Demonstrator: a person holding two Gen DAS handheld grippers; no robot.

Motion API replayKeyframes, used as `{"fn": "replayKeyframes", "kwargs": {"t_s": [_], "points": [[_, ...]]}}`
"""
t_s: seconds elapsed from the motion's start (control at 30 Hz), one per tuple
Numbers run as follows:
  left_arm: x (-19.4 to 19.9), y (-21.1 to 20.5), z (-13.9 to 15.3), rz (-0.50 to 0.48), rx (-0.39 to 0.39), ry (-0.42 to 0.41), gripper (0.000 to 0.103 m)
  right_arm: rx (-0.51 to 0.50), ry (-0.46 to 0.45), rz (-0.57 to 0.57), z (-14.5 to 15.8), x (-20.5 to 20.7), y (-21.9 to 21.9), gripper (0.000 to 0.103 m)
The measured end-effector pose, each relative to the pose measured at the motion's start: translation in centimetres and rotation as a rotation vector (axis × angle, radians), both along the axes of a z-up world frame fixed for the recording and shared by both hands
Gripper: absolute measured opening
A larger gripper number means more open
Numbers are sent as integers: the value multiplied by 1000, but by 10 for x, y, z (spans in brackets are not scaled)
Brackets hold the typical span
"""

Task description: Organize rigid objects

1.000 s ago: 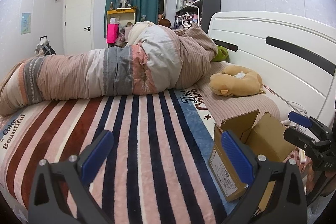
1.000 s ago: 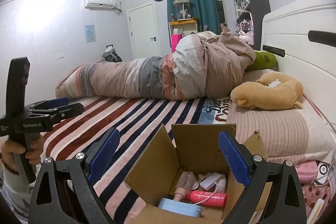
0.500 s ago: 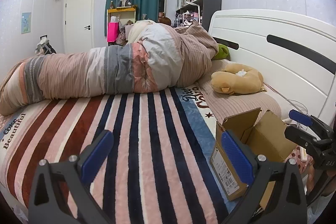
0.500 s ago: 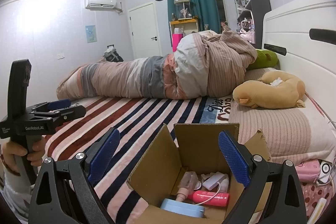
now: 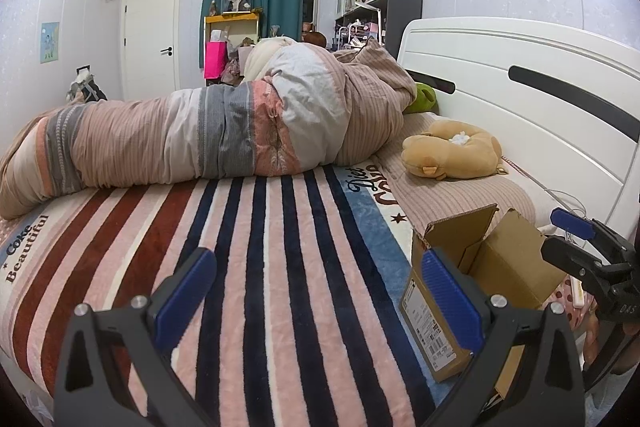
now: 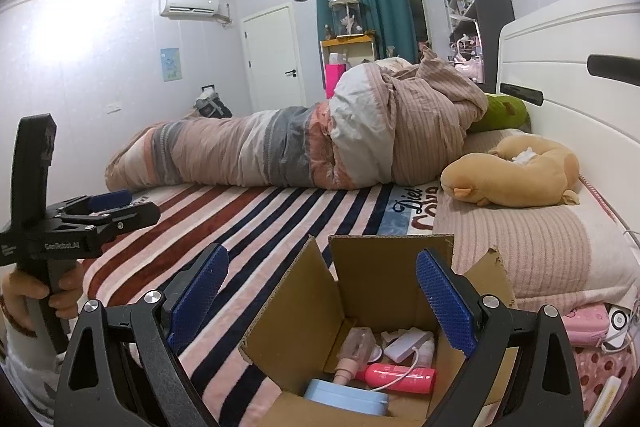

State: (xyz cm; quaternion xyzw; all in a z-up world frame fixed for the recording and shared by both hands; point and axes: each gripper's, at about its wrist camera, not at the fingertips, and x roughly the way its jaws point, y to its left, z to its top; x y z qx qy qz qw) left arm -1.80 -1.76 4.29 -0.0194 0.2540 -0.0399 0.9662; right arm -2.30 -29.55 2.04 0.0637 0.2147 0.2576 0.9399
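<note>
An open cardboard box (image 6: 372, 279) sits on the striped bed (image 6: 256, 223). Inside it lie a pink tube (image 6: 400, 374), a round light-blue container (image 6: 346, 395), a clear pump bottle (image 6: 354, 351) and a white charger with cable (image 6: 406, 341). My right gripper (image 6: 320, 295) is open and empty, just above the box opening. My left gripper (image 5: 316, 291) is open and empty, low over the striped blanket, to the left of the box (image 5: 476, 291). Each gripper shows in the other's view: the left one (image 6: 108, 209), the right one (image 5: 576, 239).
A rolled duvet (image 5: 224, 131) lies across the far side of the bed. A tan plush toy (image 5: 452, 151) rests on the pillow by the white headboard (image 5: 520, 83). A pink item (image 6: 586, 319) and white cables lie to the right of the box.
Both views shifted only slightly. The right gripper has eased a little toward the box. Both stay open and empty.
</note>
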Motion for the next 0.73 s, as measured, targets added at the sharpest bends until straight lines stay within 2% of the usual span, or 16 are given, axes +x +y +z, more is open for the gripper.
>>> {"fn": "replayKeyframes", "kwargs": {"t_s": [0.73], "points": [[0,0,0,0,0,4,102,-5,4,-13,-1,-1,3,95]]}}
